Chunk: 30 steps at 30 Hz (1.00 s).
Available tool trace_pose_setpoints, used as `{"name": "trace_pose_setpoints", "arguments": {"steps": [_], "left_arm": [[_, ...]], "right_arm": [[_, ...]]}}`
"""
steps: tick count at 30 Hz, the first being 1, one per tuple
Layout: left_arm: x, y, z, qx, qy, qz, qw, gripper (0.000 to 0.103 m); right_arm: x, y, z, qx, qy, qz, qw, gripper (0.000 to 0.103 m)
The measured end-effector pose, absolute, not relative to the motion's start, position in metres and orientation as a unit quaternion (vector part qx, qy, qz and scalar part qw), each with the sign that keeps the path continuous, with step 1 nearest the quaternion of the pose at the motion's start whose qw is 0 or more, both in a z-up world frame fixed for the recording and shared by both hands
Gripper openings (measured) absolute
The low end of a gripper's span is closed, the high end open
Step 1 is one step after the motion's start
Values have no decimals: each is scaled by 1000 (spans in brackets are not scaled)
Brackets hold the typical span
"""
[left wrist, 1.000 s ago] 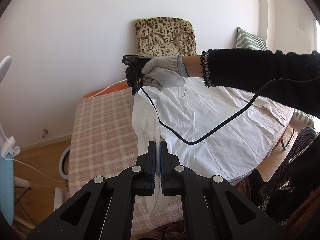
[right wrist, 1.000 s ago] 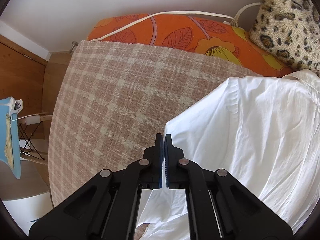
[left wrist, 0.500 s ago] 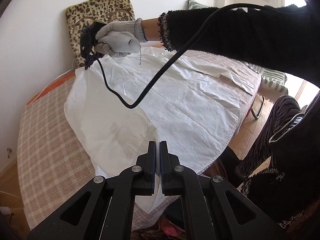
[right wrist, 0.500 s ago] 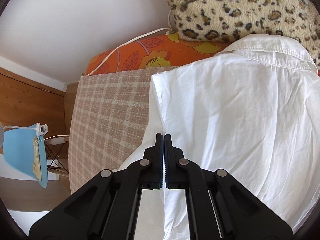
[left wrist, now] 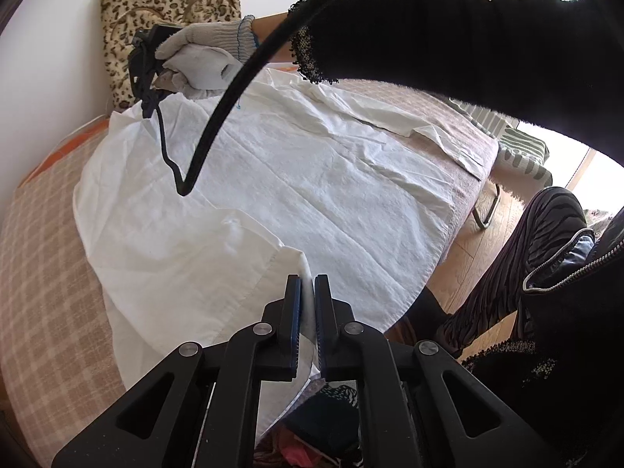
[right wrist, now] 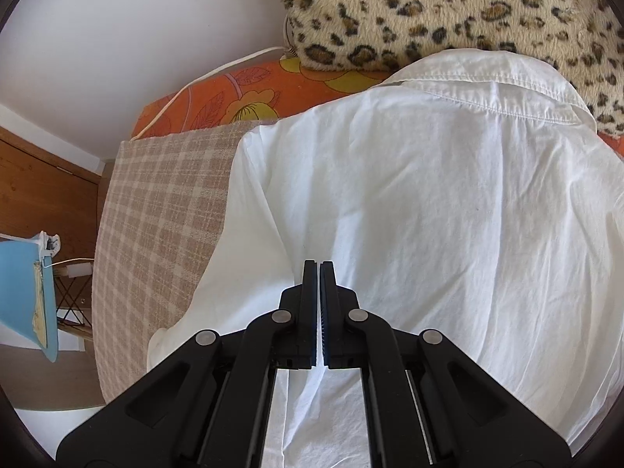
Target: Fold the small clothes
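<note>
A white collared shirt (left wrist: 296, 179) lies back-up on a checked pink-beige cloth (left wrist: 43, 273). My left gripper (left wrist: 307, 280) is shut on the shirt's folded side edge near the hem. My right gripper (right wrist: 319, 265) is shut on white shirt fabric (right wrist: 448, 214) below the collar (right wrist: 487, 82). It also shows in the left wrist view (left wrist: 146, 74), held by a gloved hand (left wrist: 202, 58) near the shirt's shoulder. A black cable (left wrist: 218, 117) hangs from it across the shirt.
A leopard-print cushion (right wrist: 448, 7) leans on the white wall behind the collar. An orange floral cover (right wrist: 234, 105) shows beyond the checked cloth (right wrist: 156, 234). A blue board (right wrist: 23, 292) stands on the wood floor at left. The person's striped legs (left wrist: 526, 265) are at right.
Both grippers carried the shirt's left side inward over its body, so that side now lies folded. The right gripper moved toward the collar and the left one along the hem.
</note>
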State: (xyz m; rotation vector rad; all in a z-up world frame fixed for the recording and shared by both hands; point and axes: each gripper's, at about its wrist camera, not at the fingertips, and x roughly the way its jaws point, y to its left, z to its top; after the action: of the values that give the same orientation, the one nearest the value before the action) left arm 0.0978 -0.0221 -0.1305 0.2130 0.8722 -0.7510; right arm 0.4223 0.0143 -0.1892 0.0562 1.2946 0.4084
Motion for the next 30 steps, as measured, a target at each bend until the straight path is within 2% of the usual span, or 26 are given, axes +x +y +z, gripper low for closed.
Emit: {"name": "trace_pose_setpoints", "arguments": {"steps": [1, 2, 3, 7, 8, 11, 13, 15, 18, 23, 30], "left_arm": [[97, -24, -133, 106, 417, -352, 831, 11], [95, -25, -136, 112, 421, -347, 831, 19], [94, -26, -137, 118, 423, -339, 832, 33], [85, -17, -141, 126, 428, -318, 837, 37], [82, -11, -142, 126, 431, -308, 839, 44], [81, 14, -143, 87, 443, -279, 847, 45], [86, 34, -147, 46, 459, -253, 851, 45], [93, 51, -155, 4, 478, -236, 846, 45], [104, 65, -165, -46, 500, -222, 836, 45], [113, 71, -172, -64, 508, -217, 831, 45], [116, 74, -163, -20, 479, -187, 857, 45]], "right_arm": [[421, 13, -187, 29, 598, 190, 778, 2], [420, 13, -186, 32, 600, 196, 775, 2], [417, 12, -185, 35, 603, 204, 770, 3], [401, 15, -174, -14, 581, 188, 792, 12], [395, 17, -168, -16, 575, 199, 793, 12], [374, 30, -153, -17, 567, 257, 783, 18], [356, 47, -146, -34, 560, 290, 775, 36], [336, 68, -144, -54, 552, 322, 767, 43], [317, 99, -147, -82, 556, 345, 752, 44], [300, 126, -158, -132, 548, 341, 753, 44], [298, 90, -136, -95, 524, 312, 787, 44]]}}
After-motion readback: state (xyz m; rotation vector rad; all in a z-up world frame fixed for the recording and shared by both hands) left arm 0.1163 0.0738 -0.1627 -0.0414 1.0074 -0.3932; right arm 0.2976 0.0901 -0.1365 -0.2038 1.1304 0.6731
